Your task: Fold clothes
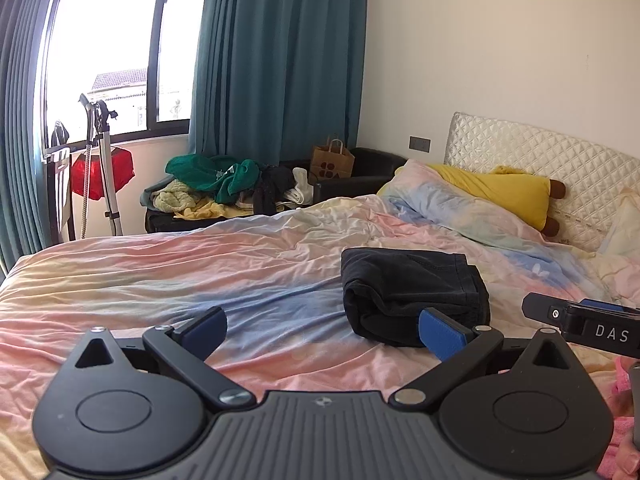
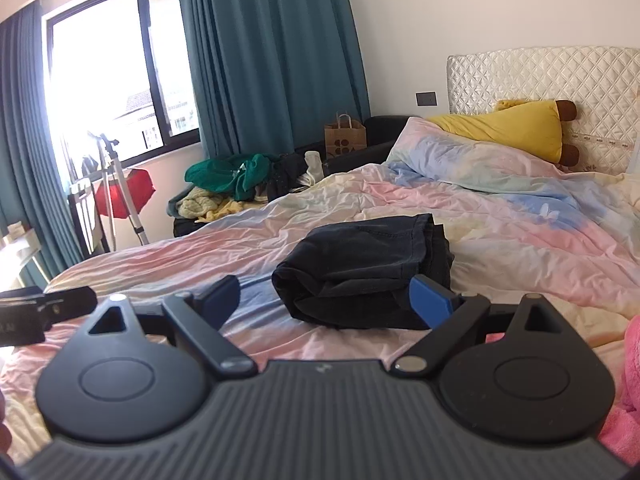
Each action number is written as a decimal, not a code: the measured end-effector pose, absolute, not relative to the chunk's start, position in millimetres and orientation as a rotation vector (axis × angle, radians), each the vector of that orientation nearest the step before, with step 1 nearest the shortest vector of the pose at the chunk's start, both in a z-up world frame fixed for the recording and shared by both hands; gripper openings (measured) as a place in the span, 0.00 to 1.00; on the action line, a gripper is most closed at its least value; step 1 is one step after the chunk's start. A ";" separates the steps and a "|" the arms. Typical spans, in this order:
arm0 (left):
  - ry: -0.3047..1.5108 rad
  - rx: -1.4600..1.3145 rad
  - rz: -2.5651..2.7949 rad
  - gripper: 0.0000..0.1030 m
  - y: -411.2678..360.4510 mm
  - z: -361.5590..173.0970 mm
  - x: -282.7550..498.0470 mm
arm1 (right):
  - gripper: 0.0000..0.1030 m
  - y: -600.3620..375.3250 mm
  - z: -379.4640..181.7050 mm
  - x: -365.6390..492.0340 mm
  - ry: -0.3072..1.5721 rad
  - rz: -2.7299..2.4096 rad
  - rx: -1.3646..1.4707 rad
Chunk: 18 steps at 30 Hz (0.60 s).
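**Both grippers spread wide over a folded dark bundle**

Blue-padded fingers [image 1: 440, 332] of the left gripper [image 1: 322, 330] stand wide apart, holding nothing; the right gripper [image 2: 330, 300] is spread the same way and is likewise empty. Just beyond them, the dark garment [image 2: 360, 272] lies folded in a thick stack on the bed [image 1: 160, 280], its rolled edge toward the cameras. It looks like heavy, soft cloth, limp rather than stiff, so the layers would likely slide apart if pinched at one corner. A hold through the whole stack at opposite ends seems safest. Pink fabric [image 2: 628, 380] sits at the right edge, purpose unclear.
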State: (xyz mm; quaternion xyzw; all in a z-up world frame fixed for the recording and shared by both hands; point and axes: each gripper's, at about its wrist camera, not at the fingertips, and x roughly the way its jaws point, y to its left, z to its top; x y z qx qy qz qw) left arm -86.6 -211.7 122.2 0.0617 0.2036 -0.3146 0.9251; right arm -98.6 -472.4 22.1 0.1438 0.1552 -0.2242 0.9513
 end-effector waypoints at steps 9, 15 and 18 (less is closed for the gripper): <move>0.402 0.134 -0.647 1.00 -190.4 105.4 -95.8 | 0.90 -443.1 -0.2 -101.3 0.342 -0.499 0.275; 0.386 0.148 -0.637 1.00 -185.3 101.2 -96.8 | 0.90 -424.8 -3.1 -101.3 0.349 -0.517 0.238; 0.384 0.136 -0.635 1.00 -180.4 101.0 -94.4 | 0.90 -421.2 -2.0 -101.5 0.350 -0.527 0.228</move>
